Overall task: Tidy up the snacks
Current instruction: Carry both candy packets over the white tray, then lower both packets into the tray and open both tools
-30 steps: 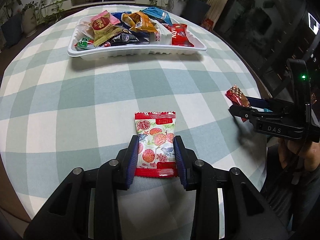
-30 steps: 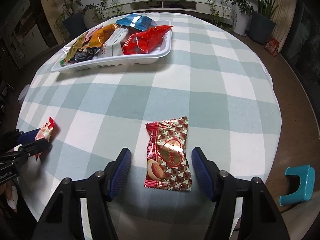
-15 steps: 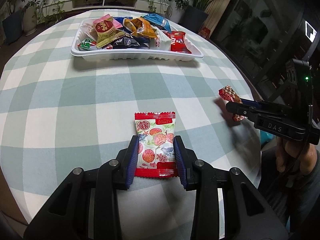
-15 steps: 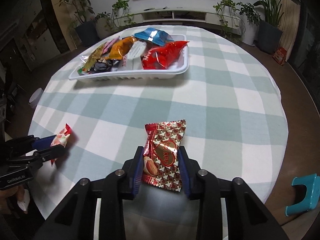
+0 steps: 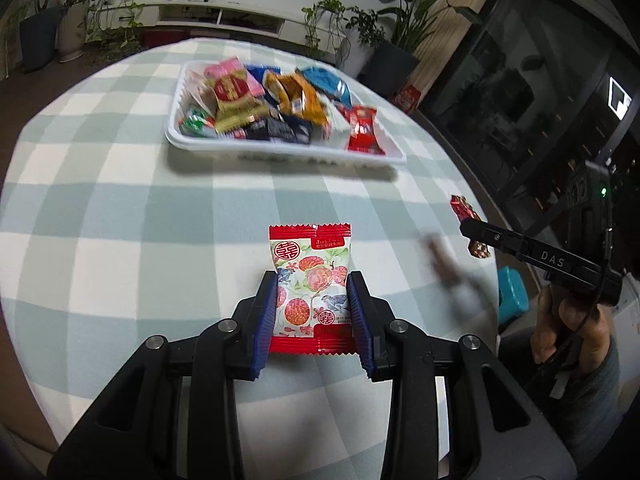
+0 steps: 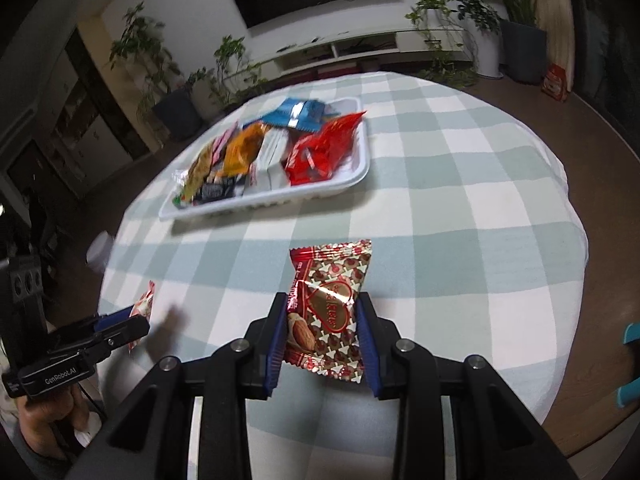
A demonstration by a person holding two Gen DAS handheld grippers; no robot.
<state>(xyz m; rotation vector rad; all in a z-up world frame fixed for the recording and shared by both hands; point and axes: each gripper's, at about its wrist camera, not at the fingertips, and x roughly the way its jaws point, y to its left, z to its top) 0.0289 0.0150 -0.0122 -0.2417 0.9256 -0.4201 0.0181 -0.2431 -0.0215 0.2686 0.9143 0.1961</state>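
Observation:
My left gripper (image 5: 313, 280) is shut on a white and red lychee-print snack packet (image 5: 311, 284) and holds it above the checked tablecloth. My right gripper (image 6: 323, 304) is shut on a red and gold almond chocolate packet (image 6: 330, 304), also lifted off the table. A white tray (image 5: 280, 155) full of several mixed snack packets sits at the far side; it also shows in the right wrist view (image 6: 272, 200). Each gripper shows side-on in the other's view, the right one (image 5: 466, 224) and the left one (image 6: 140, 320).
The round table (image 6: 460, 200) has a green and white checked cloth and its edge curves close on both sides. A teal stool (image 6: 632, 364) stands on the floor at right. Potted plants and a TV unit line the far wall.
My right gripper closed on the almond chocolate packet and lifted it. Both grippers have risen and tilted, so the tray looks farther off. The left gripper kept its hold.

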